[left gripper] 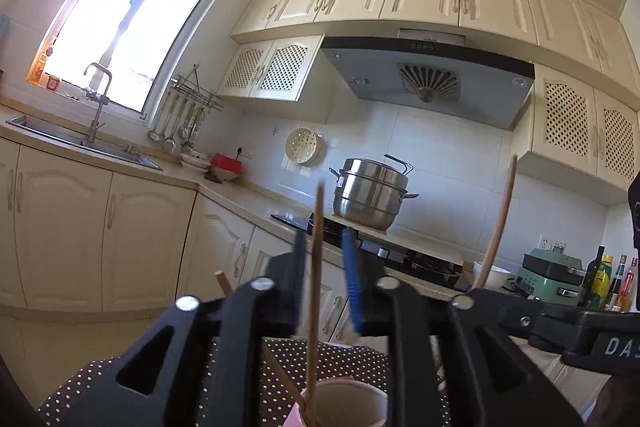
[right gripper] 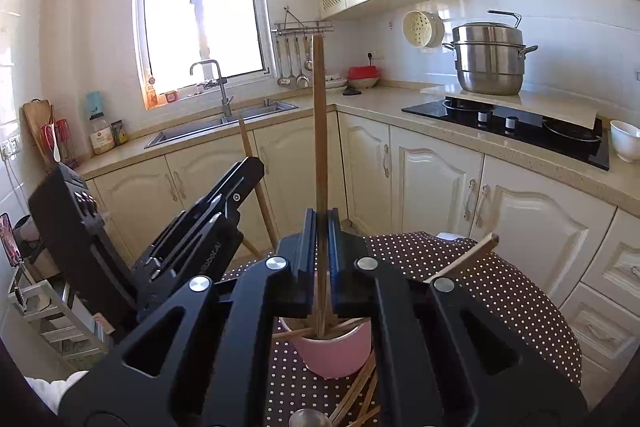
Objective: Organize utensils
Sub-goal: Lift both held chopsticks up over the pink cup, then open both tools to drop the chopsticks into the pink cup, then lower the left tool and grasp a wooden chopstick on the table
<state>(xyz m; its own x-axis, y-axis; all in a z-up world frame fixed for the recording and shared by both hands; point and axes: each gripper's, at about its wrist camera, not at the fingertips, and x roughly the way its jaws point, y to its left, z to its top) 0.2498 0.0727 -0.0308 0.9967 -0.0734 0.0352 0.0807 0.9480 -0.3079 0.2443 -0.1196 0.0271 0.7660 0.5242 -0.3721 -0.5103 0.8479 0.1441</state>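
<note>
Under right tongs (right gripper: pixel 321 227), spoon (right gripper: pixel 308 419) visible only there.

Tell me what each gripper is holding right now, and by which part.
The right gripper clamps an upright chopstick low on its shaft, above the pink cup. The left gripper holds nothing: its jaws are apart around another chopstick.

pink cup (left gripper: pixel 344 405) is cut off by the bottom edge in the left view, base not visible. spoon (right gripper: pixel 308 419) is cropped at the bottom edge in the right view, only the bowl shows. bottle labels (left gripper: pixel 600 281) too small to read.
</note>
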